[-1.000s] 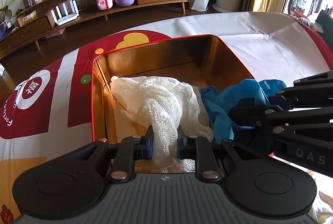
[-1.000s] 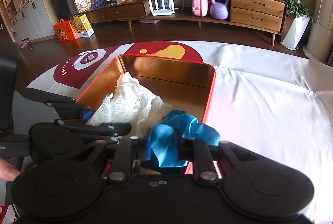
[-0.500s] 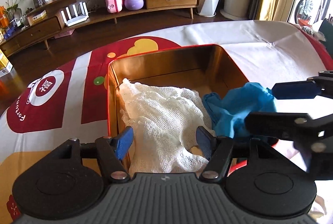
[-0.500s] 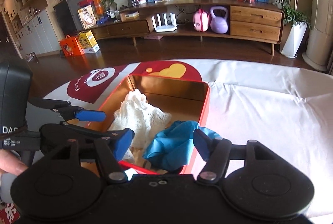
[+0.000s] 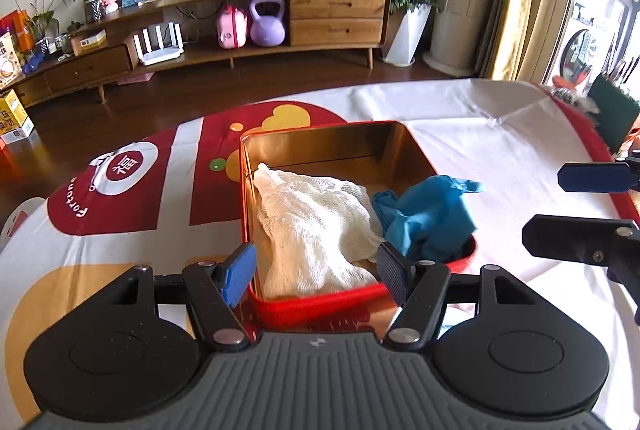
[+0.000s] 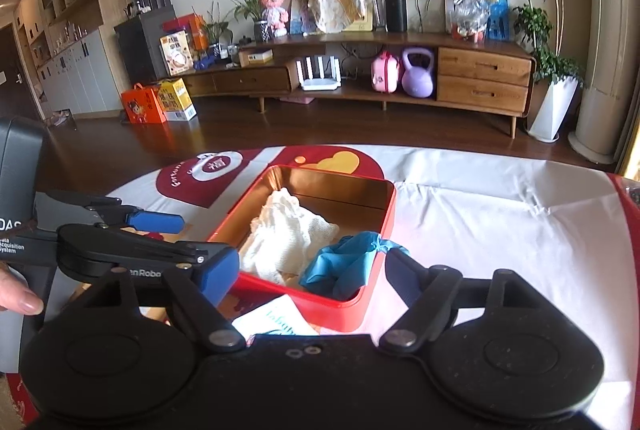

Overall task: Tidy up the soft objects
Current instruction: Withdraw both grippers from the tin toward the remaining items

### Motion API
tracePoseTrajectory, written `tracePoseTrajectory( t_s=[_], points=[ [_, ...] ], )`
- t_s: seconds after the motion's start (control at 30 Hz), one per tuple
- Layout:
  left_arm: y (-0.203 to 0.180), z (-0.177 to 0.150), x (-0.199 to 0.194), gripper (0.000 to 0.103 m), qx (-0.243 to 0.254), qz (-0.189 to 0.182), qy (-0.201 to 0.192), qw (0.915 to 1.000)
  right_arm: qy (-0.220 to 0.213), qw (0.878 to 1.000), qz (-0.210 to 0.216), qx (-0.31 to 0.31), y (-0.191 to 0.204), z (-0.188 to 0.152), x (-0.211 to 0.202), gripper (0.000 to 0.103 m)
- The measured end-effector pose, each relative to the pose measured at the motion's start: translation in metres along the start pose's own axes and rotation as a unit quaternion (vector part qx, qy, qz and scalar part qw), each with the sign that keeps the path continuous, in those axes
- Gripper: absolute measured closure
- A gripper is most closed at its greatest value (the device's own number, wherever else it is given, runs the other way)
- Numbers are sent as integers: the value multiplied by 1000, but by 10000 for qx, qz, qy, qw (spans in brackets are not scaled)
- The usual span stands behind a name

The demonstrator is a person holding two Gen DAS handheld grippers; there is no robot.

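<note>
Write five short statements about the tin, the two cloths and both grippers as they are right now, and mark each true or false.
1. The white mesh cloth lies inside the red tin. True.
2. The left gripper is clamped on the white cloth. False: its jaws are open and hold nothing.
3. The blue cloth sits entirely on the tablecloth, outside the tin. False: it is in the tin, draped over its right rim.
4. The right gripper is open and empty. True.
5. The tin has a lid on it. False: it is open-topped.
</note>
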State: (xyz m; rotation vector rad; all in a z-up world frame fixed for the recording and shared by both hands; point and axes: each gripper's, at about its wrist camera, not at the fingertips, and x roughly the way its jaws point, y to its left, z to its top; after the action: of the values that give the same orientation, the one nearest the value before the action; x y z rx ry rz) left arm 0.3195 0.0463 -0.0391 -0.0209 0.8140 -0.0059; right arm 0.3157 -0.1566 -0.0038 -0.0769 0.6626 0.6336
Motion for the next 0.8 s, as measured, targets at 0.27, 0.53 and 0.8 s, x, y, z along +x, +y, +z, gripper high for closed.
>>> tracePoseTrajectory(
  t_s=[0.27, 0.53, 0.8],
  points=[
    [0, -21, -49, 37, -123, -85, -178, 9997, -203, 9998, -33, 45, 14, -17, -36, 18],
    [-4, -47, -86, 37, -190, -165, -336, 9991, -318, 9994, -33, 121, 27, -42, -60, 11],
    [-13, -77, -113, 30, -209, -254, -472, 9983, -395, 9991, -58, 123, 37, -74, -79, 3]
  ],
)
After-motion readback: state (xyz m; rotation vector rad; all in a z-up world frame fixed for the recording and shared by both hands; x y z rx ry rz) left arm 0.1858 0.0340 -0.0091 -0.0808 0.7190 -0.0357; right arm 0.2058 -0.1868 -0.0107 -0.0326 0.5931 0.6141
